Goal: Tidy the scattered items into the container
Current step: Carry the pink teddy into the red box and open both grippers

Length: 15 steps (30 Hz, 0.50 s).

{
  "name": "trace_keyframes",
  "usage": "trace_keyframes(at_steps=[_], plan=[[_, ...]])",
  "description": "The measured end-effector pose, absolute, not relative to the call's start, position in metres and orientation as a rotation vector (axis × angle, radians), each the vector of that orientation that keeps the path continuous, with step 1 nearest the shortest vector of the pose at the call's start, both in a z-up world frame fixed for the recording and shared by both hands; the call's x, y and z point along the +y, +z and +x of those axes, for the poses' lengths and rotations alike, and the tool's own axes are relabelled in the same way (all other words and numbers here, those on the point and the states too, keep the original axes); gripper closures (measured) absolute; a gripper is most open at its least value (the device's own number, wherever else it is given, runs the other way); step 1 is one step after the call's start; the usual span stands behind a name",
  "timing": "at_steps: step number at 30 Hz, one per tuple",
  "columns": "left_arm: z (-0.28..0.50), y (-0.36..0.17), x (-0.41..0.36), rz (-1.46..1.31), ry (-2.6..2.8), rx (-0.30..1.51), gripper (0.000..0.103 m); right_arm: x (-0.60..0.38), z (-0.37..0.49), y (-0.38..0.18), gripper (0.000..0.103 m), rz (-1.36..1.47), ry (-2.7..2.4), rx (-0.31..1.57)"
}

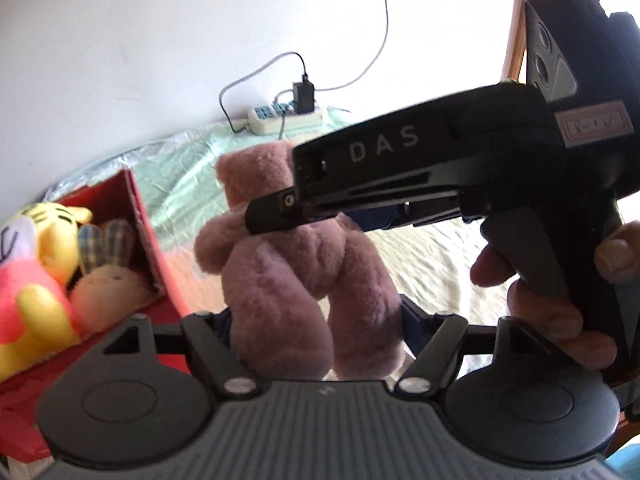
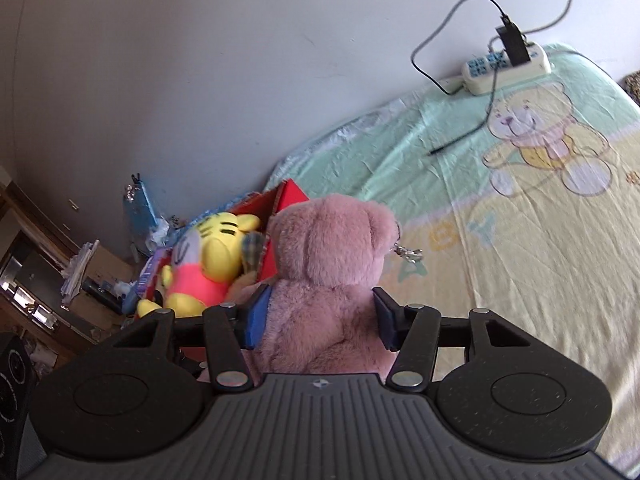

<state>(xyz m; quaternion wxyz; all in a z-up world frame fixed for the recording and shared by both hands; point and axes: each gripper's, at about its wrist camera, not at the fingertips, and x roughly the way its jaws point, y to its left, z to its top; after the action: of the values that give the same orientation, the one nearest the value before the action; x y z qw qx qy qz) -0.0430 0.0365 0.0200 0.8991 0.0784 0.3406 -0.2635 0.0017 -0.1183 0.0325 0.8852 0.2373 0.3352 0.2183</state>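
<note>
Pink bear (image 2: 320, 288) was pinched between the right gripper (image 2: 318, 316) pads, also straddled by the left gripper (image 1: 316, 328), aloft just beside the red box (image 1: 148, 240) already holding the yellow tiger (image 2: 212, 264); drop-in remained.

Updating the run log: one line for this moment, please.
right gripper: shut on pink bear | left gripper: around bear's legs, grip unclear | red box: holds yellow plush, beside bear
</note>
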Motion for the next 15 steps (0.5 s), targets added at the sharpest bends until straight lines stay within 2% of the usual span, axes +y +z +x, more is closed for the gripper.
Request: trace_keyframes(at_steps=[10, 15], plan=[[-0.034, 0.066, 0.108, 0.122, -0.427, 0.564, 0.029, -0.049, 0.018, 0.078, 0.047, 0.451, 0.55, 0.555], [-0.018, 0.075, 0.132, 0.107, -0.388, 0.536, 0.029, -0.022, 0.03, 0.08, 0.047, 0.441, 0.57, 0.544]])
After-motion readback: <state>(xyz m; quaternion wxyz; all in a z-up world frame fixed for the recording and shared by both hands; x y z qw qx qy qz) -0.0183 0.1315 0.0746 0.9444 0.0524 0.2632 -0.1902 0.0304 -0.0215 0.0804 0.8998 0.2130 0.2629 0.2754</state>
